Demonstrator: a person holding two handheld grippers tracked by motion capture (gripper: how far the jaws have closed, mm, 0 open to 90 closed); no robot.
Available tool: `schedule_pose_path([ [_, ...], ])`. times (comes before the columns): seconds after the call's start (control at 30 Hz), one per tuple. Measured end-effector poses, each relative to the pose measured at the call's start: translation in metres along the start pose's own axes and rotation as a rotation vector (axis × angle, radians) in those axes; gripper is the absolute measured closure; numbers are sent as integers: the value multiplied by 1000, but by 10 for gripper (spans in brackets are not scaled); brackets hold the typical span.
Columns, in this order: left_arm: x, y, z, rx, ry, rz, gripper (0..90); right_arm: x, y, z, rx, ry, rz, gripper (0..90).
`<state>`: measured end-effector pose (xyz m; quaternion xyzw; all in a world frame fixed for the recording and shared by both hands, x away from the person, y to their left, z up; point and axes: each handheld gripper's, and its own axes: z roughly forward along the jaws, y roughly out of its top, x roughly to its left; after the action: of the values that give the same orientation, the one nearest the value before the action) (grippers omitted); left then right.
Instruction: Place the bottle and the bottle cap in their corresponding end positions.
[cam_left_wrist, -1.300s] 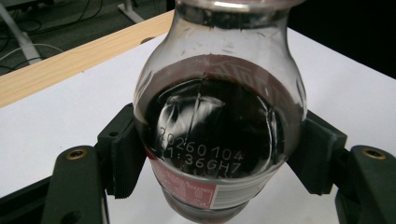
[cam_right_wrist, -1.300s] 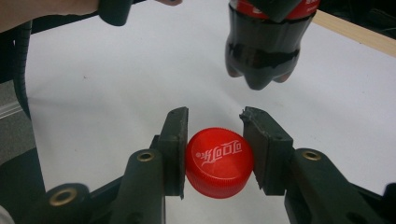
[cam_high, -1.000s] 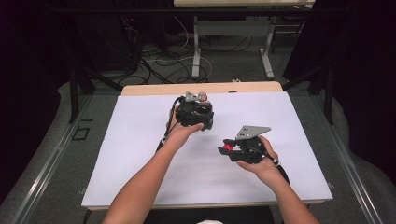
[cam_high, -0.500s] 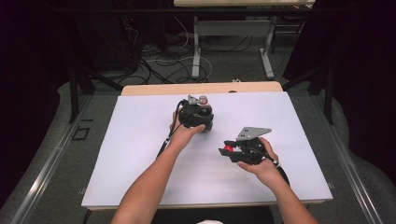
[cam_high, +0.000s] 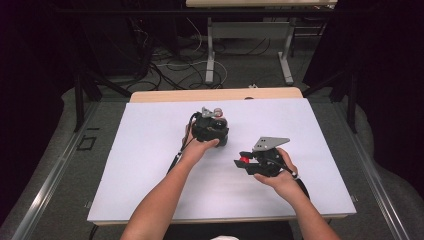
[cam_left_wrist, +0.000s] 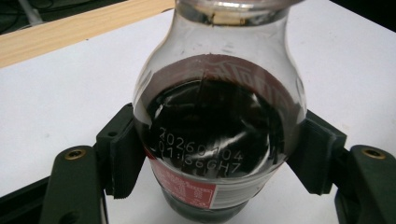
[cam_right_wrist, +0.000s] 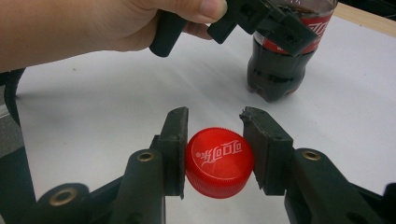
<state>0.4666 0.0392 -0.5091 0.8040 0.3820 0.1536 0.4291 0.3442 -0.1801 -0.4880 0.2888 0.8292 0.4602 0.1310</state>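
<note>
A clear cola bottle (cam_left_wrist: 219, 121), uncapped and about half full of dark drink, stands upright on the white table cover. My left gripper (cam_left_wrist: 219, 154) is shut on its body just above the red label. From the high view that gripper (cam_high: 214, 125) sits at the table's middle, with the bottle's open neck (cam_high: 219, 111) showing above it. My right gripper (cam_right_wrist: 217, 140) is shut on a red screw cap (cam_right_wrist: 219, 161), held just above the cover. It shows in the high view (cam_high: 243, 162) to the right of the bottle and nearer the person. The bottle (cam_right_wrist: 278, 70) stands beyond the cap.
The white cover (cam_high: 150, 150) spreads over the table, with a strip of bare wood (cam_high: 165, 95) along the far edge. The person's left hand (cam_right_wrist: 93, 28) and left gripper (cam_right_wrist: 261, 21) cross the top of the right gripper view. Floor cables and table legs lie beyond the far edge.
</note>
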Motion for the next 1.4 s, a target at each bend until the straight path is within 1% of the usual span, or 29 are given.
schedule_pose_path([
  [0.03, 0, -1, 0, 3, -11, 2, 296, 0, 0, 0, 11, 7, 1, 612],
  [0.07, -1, -2, 1, 11, -15, 0, 296, 0, -1, 2, -8, 5, 4, 612],
  [0.1, -1, -3, 1, 6, -16, 4, 294, 0, 0, 1, 4, 4, 5, 612],
  [0.13, -3, -4, 1, -2, -16, -21, 294, 0, 0, 2, 4, 2, 2, 612],
  [0.17, -1, -4, 1, 5, -17, 8, 294, 0, 0, 3, 6, 7, 1, 612],
  [0.23, -3, -5, 1, 8, -18, 14, 292, 1, -1, 4, 6, 5, 1, 612],
  [0.27, -3, -5, 1, 9, -17, 18, 290, 2, 0, 4, 16, 10, 3, 612],
  [0.3, -3, -5, 0, 14, -14, 19, 290, 2, -1, 6, 12, 2, -1, 612],
  [0.33, -3, -5, 0, 13, -13, 30, 289, 2, -1, 7, 11, 9, 0, 611],
  [0.37, -4, -6, 0, 14, -9, 24, 287, 3, 0, 9, 16, 10, -2, 612],
  [0.47, -5, -7, 1, 24, -21, 20, 271, 4, 1, 14, 21, 15, -9, 611],
  [0.5, -4, -7, 1, 22, -22, 13, 268, 5, 2, 16, 24, 21, -9, 612],
  [0.53, -4, -7, 1, 25, -21, 10, 266, 5, 2, 19, 9, 25, -11, 612],
  [0.63, -2, -6, -1, 31, -22, 1, 234, 7, 5, 26, 36, 35, -23, 612],
  [0.7, -1, -7, -2, 23, -30, -16, 219, 10, 6, 33, 40, 38, -32, 612],
  [0.77, -1, -7, -5, 21, -35, -39, 189, 11, 7, 40, 47, 48, -43, 612],
  [0.8, 0, -7, -6, 15, -40, -38, 173, 12, 7, 42, 66, 52, -35, 612],
  [0.83, 0, -7, -8, 4, -40, -44, 164, 13, 7, 45, 64, 54, -36, 612],
  [0.87, 0, -7, -10, 8, -35, -39, 160, 14, 7, 47, 75, 60, -38, 612],
  [0.93, 0, -8, -15, -1, -41, -47, 145, 15, 6, 53, 72, 54, -49, 612],
  [0.97, 0, -9, -17, -3, -46, -52, 123, 16, 6, 55, 75, 57, -51, 612],
  [1.0, 1, -10, -19, -1, -52, -41, 101, 16, 6, 56, 88, 60, -56, 612],
  [1.13, 1, -12, -29, -7, -69, -73, 33, 17, 4, 63, 96, 60, -53, 611],
  [1.2, 3, -14, -36, -6, -69, -67, 6, 17, 2, 67, 88, 61, -66, 611],
  [1.27, 4, -17, -43, -24, -79, -81, 5, 19, 0, 69, 98, 69, -53, 611],
  [1.3, 5, -18, -46, -23, -83, -86, 5, 20, -2, 71, 93, 64, -51, 612],
  [1.33, 5, -19, -50, -25, -86, -83, 5, 20, -3, 72, 118, 70, -49, 611],
  [1.37, 5, -21, -53, -28, -84, -89, 5, 19, -4, 74, 124, 66, -46, 611],
  [1.4, 6, -23, -56, -25, -80, -88, 5, 19, -6, 77, 119, 65, -52, 611],
])
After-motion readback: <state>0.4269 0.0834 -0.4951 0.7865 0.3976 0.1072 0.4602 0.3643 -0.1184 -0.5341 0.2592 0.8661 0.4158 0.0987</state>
